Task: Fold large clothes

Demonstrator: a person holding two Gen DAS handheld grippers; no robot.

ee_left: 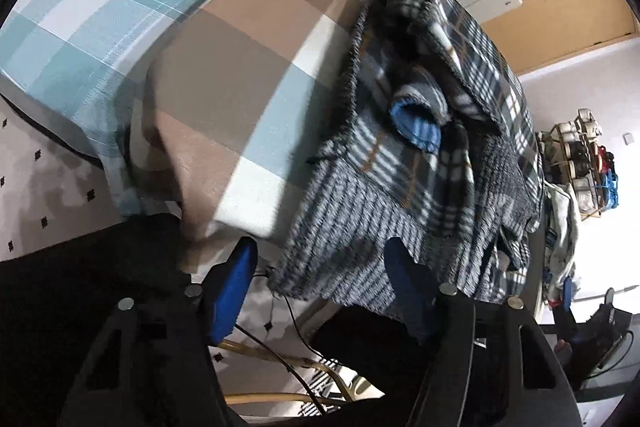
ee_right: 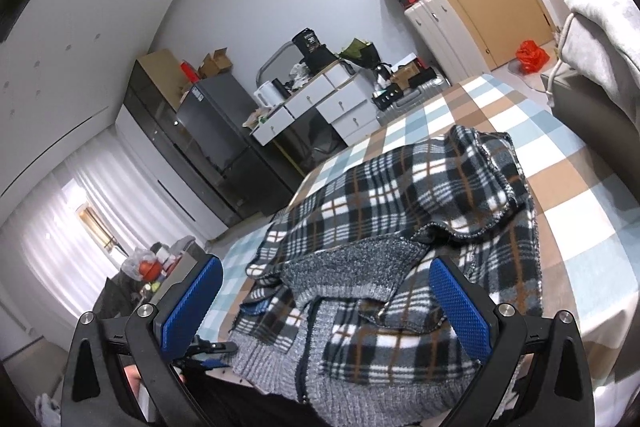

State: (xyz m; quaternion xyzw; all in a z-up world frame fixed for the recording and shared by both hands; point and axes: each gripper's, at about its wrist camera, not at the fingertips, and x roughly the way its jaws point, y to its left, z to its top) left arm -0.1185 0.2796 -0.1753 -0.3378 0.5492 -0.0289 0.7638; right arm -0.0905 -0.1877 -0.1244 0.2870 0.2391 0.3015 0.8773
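Plaid fleece jacket point(ee_right: 400, 227) on bed point(ee_right: 580, 187) | between open right gripper point(ee_right: 326, 307) fingers

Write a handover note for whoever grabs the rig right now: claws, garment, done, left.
Left claw: open, holds nothing, at the garment's near hem.
Right claw: open, holds nothing, over the same near edge.
Plaid fleece jacket: rumpled on the checked bed cover, grey knit lining turned out, hem hanging over the bed edge.
Done: no neat fold visible.
Left: probably flatten it first, then fold.
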